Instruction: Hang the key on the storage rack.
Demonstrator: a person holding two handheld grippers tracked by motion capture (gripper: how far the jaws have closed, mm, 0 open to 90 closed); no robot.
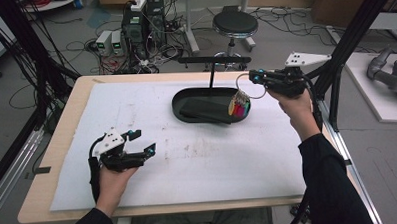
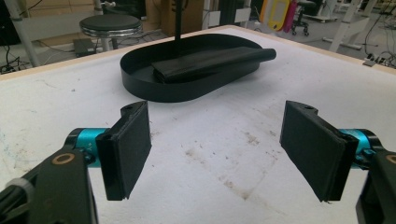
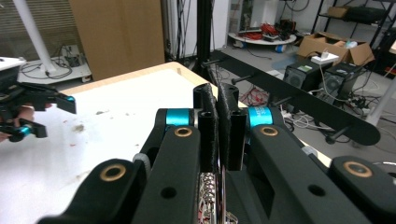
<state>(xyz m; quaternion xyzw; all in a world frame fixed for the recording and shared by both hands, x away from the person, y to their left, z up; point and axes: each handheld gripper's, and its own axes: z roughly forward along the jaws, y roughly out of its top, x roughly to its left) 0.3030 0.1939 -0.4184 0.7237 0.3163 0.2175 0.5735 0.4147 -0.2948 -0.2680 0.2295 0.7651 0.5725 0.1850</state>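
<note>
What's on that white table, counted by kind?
Handheld grippers: 2, left gripper, right gripper
Black oval tray: 1
Black folded piece in the tray: 1
Key ring with coloured tags, hanging from the right gripper: 1
Total: 5

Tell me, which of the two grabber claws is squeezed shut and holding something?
The right gripper, near the table's far right corner: its jaws pinch a metal ring with colourful tags dangling over the black tray. The left gripper is open, holding nothing.

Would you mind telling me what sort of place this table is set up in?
Most likely a robotics lab or workshop: cables sprawl over the floor, computer towers stand behind the table, and cardboard boxes sit farther back.
</note>
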